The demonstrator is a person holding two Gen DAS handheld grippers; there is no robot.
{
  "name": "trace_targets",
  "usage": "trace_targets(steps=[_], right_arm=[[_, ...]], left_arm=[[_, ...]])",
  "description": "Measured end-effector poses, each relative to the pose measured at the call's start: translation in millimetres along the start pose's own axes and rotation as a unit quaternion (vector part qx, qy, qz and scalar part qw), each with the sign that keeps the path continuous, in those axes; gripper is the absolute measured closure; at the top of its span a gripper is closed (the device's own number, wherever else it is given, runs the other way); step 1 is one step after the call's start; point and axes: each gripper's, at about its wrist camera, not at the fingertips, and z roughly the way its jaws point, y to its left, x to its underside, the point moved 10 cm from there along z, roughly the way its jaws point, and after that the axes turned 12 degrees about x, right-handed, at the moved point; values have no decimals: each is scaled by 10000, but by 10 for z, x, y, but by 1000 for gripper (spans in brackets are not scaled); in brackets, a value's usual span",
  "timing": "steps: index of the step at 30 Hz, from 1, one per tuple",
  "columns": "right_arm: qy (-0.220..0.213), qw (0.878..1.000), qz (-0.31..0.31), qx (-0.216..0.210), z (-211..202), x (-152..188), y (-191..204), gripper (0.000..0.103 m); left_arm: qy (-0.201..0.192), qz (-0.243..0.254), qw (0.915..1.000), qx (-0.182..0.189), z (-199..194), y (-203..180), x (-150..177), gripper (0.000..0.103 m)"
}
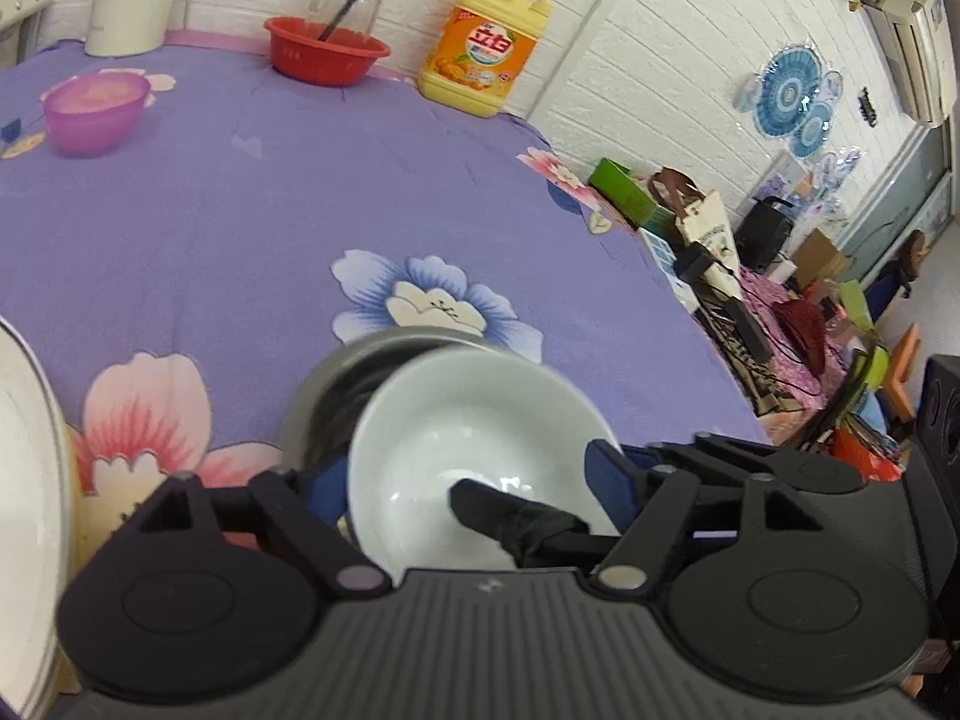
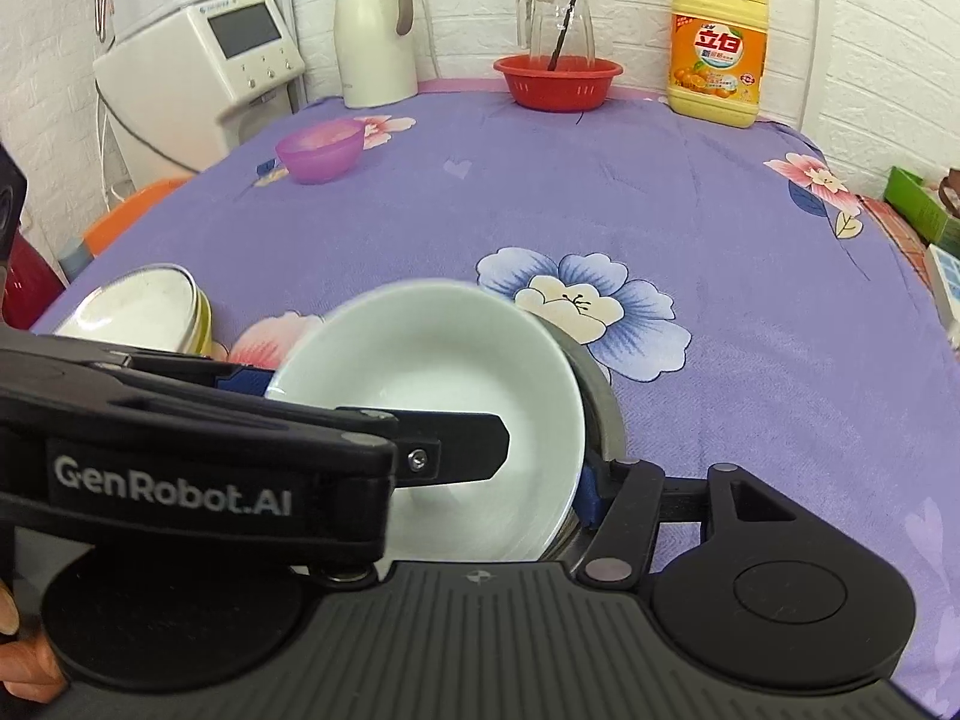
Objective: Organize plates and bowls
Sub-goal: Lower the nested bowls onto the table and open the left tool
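Left gripper (image 1: 468,480) pinches the white bowl (image 1: 474,420) by its rim, one finger inside. Right gripper (image 2: 540,456) grips the same bowl's opposite rim. Bowl sits tilted in the steel bowl (image 1: 324,396) just beyond; plate stack (image 2: 144,312) lies left.

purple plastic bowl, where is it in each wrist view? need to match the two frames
Left wrist: the purple plastic bowl sits at the far upper left, on the purple cloth.
Right wrist: the same bowl is upper left of centre, in front of the white kettle.
Shared landmark: the red basin by the back wall, right of the bowl in both.
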Motion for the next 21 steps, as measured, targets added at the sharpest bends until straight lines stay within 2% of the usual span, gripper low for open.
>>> trace_targets(steps=[5, 11, 15, 18, 21], right_arm=[[-230, 9992, 327, -14, -104, -74, -91, 0], [-893, 9937, 516, 428, -459, -138, -107, 0], [-1220, 9883, 814, 407, -656, -84, -5, 0], [-1298, 9843, 1144, 333, -698, 0, 60, 0], [-1137, 9848, 1293, 223, -621, 48, 119, 0]], left_arm=[[-215, 253, 9994, 29, -158, -54, -120, 30], [-679, 693, 9948, -324, -415, -28, -264, 30], [-818, 778, 9923, -513, -556, 91, -323, 30], [-856, 758, 9918, -577, -650, 201, -361, 29], [-937, 749, 9908, -619, -752, 320, -424, 29]])
